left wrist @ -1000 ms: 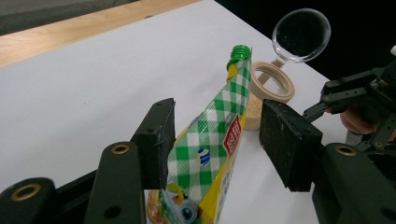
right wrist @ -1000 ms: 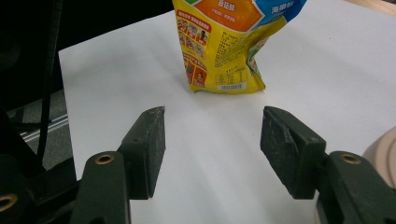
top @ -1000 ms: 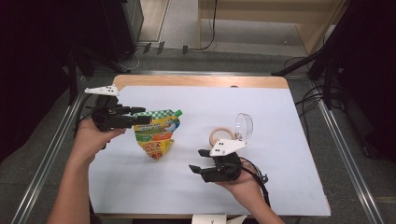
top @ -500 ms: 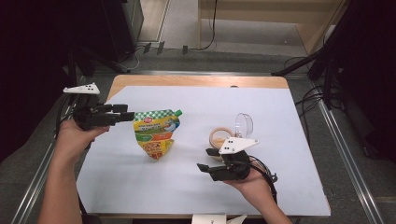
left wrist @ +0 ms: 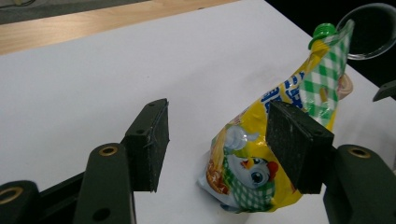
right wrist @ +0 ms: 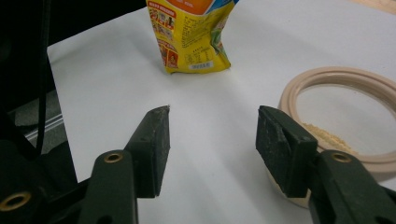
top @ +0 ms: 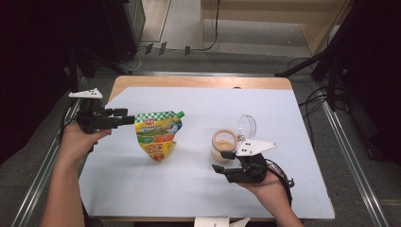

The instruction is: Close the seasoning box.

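A yellow and green spouted pouch point(top: 157, 134) with a green cap lies flat near the middle of the white table sheet point(top: 189, 189). My left gripper point(top: 124, 116) is open just left of it, jaws level and apart from the pouch point(left wrist: 261, 154). A jar point(top: 223, 144) holding tan powder stands open at right, its clear lid point(top: 246, 126) hinged up behind it. My right gripper point(top: 222, 162) is open directly in front of the jar point(right wrist: 345, 107), nothing between its jaws. The pouch's bottom end point(right wrist: 191, 37) shows in the right gripper view.
The white sheet covers a wooden table point(top: 198, 81) whose far edge shows bare. Metal rails point(top: 347, 142) run along both sides above a grey floor. Cables point(top: 314, 101) lie off the right side. A paper slip point(top: 220, 221) sits at the near edge.
My left gripper has drawn back leftward off the pouch, which now lies free on the sheet. My right gripper has shifted slightly right, beside the jar.
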